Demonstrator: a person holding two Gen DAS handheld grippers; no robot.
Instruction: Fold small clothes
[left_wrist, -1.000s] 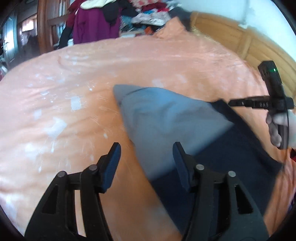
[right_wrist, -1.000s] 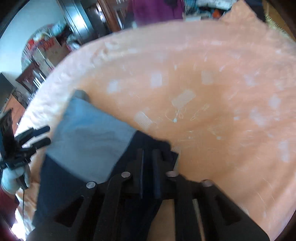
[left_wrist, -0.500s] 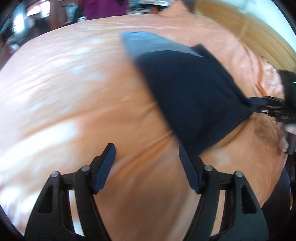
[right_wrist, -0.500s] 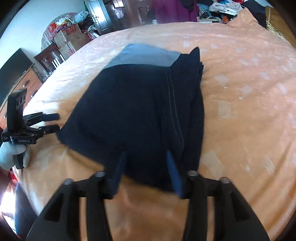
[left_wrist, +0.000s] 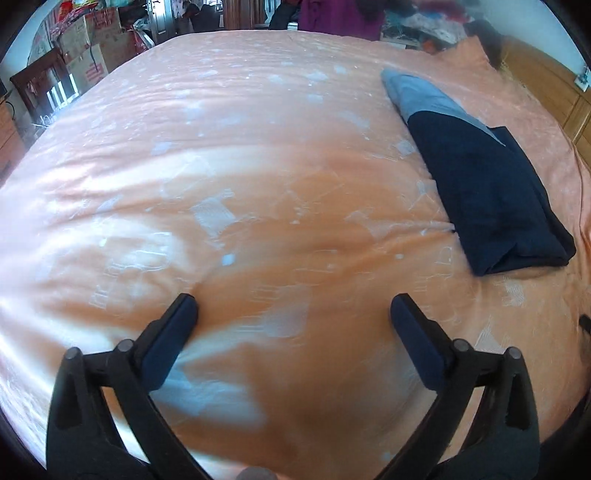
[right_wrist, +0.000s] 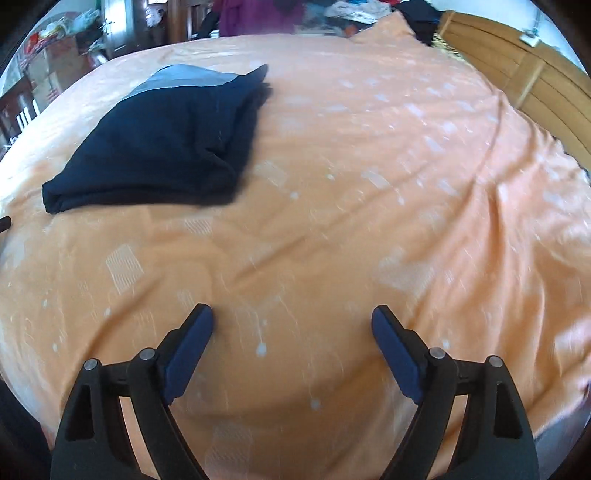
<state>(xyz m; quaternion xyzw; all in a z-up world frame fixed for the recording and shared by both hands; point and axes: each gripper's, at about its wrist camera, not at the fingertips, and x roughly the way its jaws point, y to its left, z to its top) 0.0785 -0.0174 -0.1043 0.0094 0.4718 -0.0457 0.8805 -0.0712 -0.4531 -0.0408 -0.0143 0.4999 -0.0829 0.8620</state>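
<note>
Two grippers over an orange bedspread (left_wrist: 258, 166), neither carrying anything. Left gripper (left_wrist: 295, 314): fingers (left_wrist: 173, 332) spread wide and opening further, only bare spread between them. It points steeply down at the bed, well apart from the garment; my reading is that it has no work on the cloth just now, hence the empty, splayed jaws.

Folded garment (left_wrist: 487, 192) lies off to the right in the left wrist view, a compact dark navy stack with a light blue panel (left_wrist: 424, 98) showing at the far end. Layers sit one on another, edges roughly squared, near corner slightly lifted. It rests flat on the spread, touched by nothing. Looks like a finished or near-finished fold, placed toward the middle of the bed where it has flat support.

Right gripper (right_wrist: 291, 332): jaws also opening, nothing between the pads, aimed down at empty spread. Garment sits upper left in its view (right_wrist: 159, 140), well apart.

Far side: wooden headboard (right_wrist: 517, 66), a heap of clothes (right_wrist: 354, 11), cardboard boxes (left_wrist: 88, 55). More pieces likely wait in that heap.
</note>
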